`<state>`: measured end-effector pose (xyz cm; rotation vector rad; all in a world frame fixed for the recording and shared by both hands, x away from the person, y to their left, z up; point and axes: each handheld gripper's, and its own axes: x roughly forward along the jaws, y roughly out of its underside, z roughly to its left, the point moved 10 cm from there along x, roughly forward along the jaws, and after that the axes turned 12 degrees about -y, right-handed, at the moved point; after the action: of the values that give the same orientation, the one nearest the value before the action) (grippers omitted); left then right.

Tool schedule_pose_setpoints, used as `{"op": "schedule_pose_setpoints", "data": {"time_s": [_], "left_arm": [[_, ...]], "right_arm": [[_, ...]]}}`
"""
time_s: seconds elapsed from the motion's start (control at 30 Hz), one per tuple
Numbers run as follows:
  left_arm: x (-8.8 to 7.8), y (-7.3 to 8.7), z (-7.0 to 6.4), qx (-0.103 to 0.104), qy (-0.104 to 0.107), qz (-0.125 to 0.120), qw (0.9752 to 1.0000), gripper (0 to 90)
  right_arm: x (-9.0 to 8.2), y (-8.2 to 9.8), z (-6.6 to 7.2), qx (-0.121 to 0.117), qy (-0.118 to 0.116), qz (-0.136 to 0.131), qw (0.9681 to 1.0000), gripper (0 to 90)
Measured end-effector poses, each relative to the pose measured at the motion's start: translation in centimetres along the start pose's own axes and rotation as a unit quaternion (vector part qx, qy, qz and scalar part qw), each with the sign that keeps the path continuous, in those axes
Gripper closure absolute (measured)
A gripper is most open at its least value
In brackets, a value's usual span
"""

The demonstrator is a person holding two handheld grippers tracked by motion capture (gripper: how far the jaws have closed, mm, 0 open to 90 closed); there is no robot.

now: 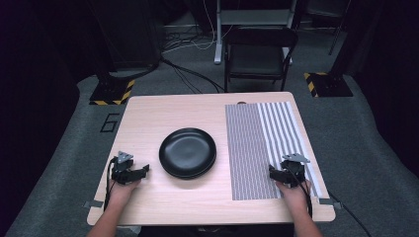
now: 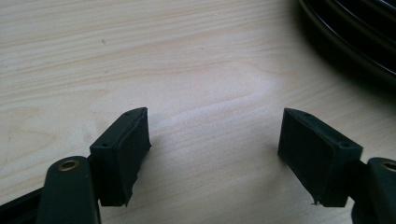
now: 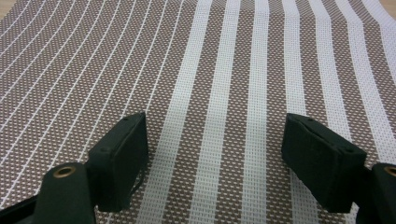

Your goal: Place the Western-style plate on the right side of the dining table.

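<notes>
Lying flat at the middle of the pale wood-grain table point(image 1: 148, 118): black round glossy plate point(image 1: 188, 152), shallow and smooth-rimmed, seemingly resting on a second one like it, judging by the doubled rim at the upper right of the left gripper view point(image 2: 364, 32). Being round, offering no long axis, only a thin low edge to take. Sitting just to the right of the left gripper point(image 1: 143, 170), ahead and to the right of its fingertips, near but apart; left hand clearly the nearer one. Jaws there standing wide apart over bare wood, gripping nothing point(image 2: 215, 135). Stretching along the plate's far side, just beside it: brown-and-white striped woven mesh placemat point(image 1: 257, 148), rectangular, long axis running away from the person, fine stripes on its left half and broad ones on its right. Hovering over the mat's near part, the right gripper point(image 1: 272, 173), jaws likewise spread wide and holding nothing point(image 3: 215, 140), coarse weave showing between them.
</notes>
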<state>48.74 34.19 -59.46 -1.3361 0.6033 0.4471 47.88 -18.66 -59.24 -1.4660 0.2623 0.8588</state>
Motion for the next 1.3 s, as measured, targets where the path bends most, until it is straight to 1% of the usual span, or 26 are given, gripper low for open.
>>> {"op": "schedule_pose_setpoints", "data": {"time_s": [0.07, 0.2, 0.43, 0.5, 0.53, 0.57, 0.63, 0.7, 0.73, 0.8, 0.83, 0.9, 0.93, 0.97, 1.0, 1.1, 1.13, 1.2, 1.23, 1.27, 1.3], "left_arm": [[0.0, 0.0, 0.0, 0.0, -0.001, -0.001, 1.0, 25.3], [-0.1, 0.1, 0.1, -0.001, -0.002, 0.004, 1.0, 25.3], [0.0, -0.1, 0.2, -0.002, -0.005, 0.002, 1.0, 27.8], [0.0, -0.1, 0.3, -0.003, -0.005, 0.004, 1.0, 29.1], [0.0, -0.1, 0.3, -0.006, -0.008, 0.007, 0.9999, 29.1], [0.0, -0.1, 0.3, -0.007, -0.009, 0.006, 0.9999, 30.7], [0.0, -0.2, 0.3, -0.007, -0.009, 0.008, 0.9999, 32.4], [-0.1, -0.2, 0.3, -0.004, -0.007, 0.011, 0.9999, 34.2], [-0.1, -0.2, 0.4, -0.004, -0.008, 0.012, 0.9999, 34.9], [-0.3, -0.3, 0.5, -0.004, -0.008, 0.008, 0.9999, 37.7], [-0.4, -0.4, 0.6, -0.008, -0.008, 0.005, 0.9999, 38.6], [-0.5, -0.4, 0.6, -0.015, -0.005, 0.005, 0.9999, 40.6], [-0.6, -0.4, 0.6, -0.015, -0.004, 0.006, 0.9999, 41.6], [-0.6, -0.5, 0.7, -0.014, -0.003, 0.004, 0.9999, 42.7], [-0.7, -0.5, 0.6, -0.017, -0.002, 0.004, 0.9999, 43.4], [-0.9, -0.8, 0.6, -0.021, -0.001, -0.003, 0.9998, 43.5], [-1.1, -0.8, 0.5, -0.023, 0.002, -0.002, 0.9997, 43.2], [-1.3, -1.0, 0.5, -0.026, 0.004, -0.006, 0.9996, 43.0], [-1.3, -1.1, 0.4, -0.03, 0.005, -0.01, 0.9995, 43.2], [-1.4, -1.1, 0.3, -0.035, 0.013, -0.007, 0.9993, 43.7], [-1.5, -1.1, 0.2, -0.038, 0.014, -0.008, 0.9991, 44.0]], "right_arm": [[0.0, 0.0, 0.0, 0.0, -0.001, 0.0, 1.0, 22.0], [0.0, 0.0, 0.0, -0.001, -0.001, 0.0, 1.0, 22.2], [0.0, 0.0, 0.0, -0.002, -0.001, -0.001, 1.0, 23.2], [-0.1, 0.0, 0.1, -0.007, -0.005, -0.002, 1.0, 27.0], [-0.1, 0.0, 0.1, -0.007, -0.005, -0.002, 1.0, 27.0], [-0.1, 0.0, 0.3, -0.01, -0.007, 0.001, 0.9999, 30.4], [-0.1, 0.0, 0.5, -0.005, -0.007, 0.005, 0.9999, 32.1], [-0.2, 0.0, 0.5, -0.006, -0.008, 0.007, 0.9999, 33.9], [-0.2, -0.1, 0.6, -0.007, -0.009, 0.008, 0.9999, 34.4], [-0.2, -0.1, 0.6, -0.01, -0.009, 0.008, 0.9999, 35.5], [-0.2, -0.1, 0.7, -0.011, -0.01, 0.009, 0.9998, 36.0], [-0.3, -0.2, 0.6, -0.014, -0.001, 0.008, 0.9999, 36.8], [-0.3, -0.2, 0.6, -0.017, 0.002, 0.009, 0.9998, 37.1], [-0.3, -0.2, 0.8, -0.014, 0.001, 0.009, 0.9999, 38.0], [-0.3, -0.2, 0.9, -0.014, -0.002, 0.008, 0.9999, 38.8], [-0.4, -0.4, 1.2, -0.018, -0.007, 0.004, 0.9998, 39.9], [-0.5, -0.5, 1.4, -0.017, -0.01, 0.004, 0.9998, 39.5], [-0.6, -0.7, 1.6, -0.02, -0.009, -0.003, 0.9998, 42.4], [-0.7, -0.8, 1.7, -0.021, -0.011, -0.006, 0.9997, 42.7], [-0.8, -0.9, 1.8, -0.023, -0.012, -0.007, 0.9996, 43.4], [-0.8, -1.1, 2.0, -0.025, -0.015, -0.01, 0.9995, 43.6]]}}
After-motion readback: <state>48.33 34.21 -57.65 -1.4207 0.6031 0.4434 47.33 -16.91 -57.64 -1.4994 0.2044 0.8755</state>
